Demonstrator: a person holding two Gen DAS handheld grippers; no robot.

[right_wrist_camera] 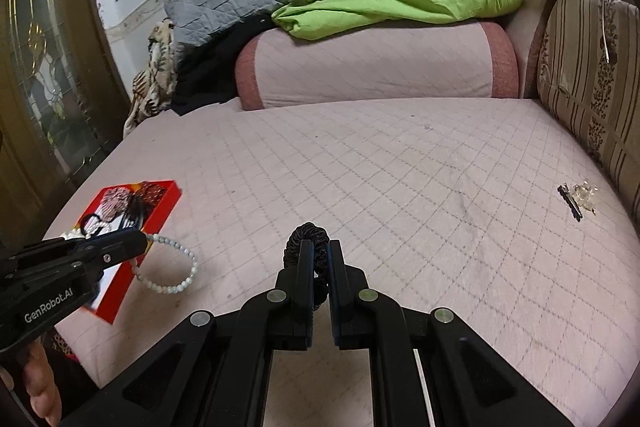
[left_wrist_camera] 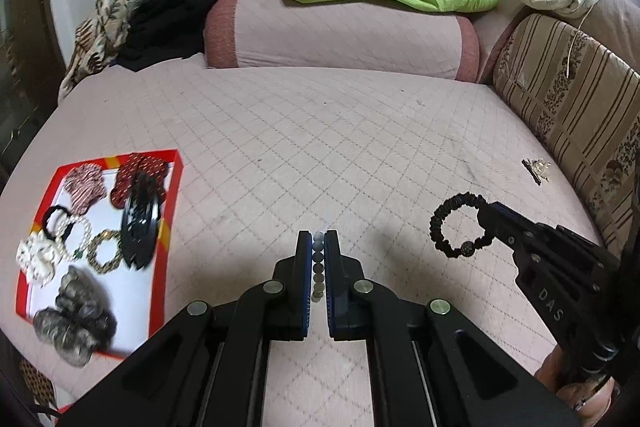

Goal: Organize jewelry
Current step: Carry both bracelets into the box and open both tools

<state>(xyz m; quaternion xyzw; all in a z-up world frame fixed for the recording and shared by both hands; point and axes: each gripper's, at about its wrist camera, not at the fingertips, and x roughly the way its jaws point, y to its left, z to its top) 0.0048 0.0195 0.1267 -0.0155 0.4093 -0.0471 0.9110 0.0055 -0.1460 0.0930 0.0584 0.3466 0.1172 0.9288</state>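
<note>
The left claw (left_wrist_camera: 318, 247) was seen pinched nearly closed on a pale bead bracelet (right_wrist_camera: 176, 267), a short run of beads caught between its fingers and the rest of the loop hung out beside the red tray (left_wrist_camera: 170, 211). The right claw (right_wrist_camera: 319, 255) was clamped on a black braided bracelet (left_wrist_camera: 460, 227), held above the pink quilted bed (left_wrist_camera: 320, 147). In the tray, scrunchies, a pearl bracelet (left_wrist_camera: 74, 235), a gold chain bracelet (left_wrist_camera: 105, 251) and a black hair clip (left_wrist_camera: 138, 223) were gathered. Far right, a small clear hair clip (right_wrist_camera: 580, 197) was left on the bed.
</note>
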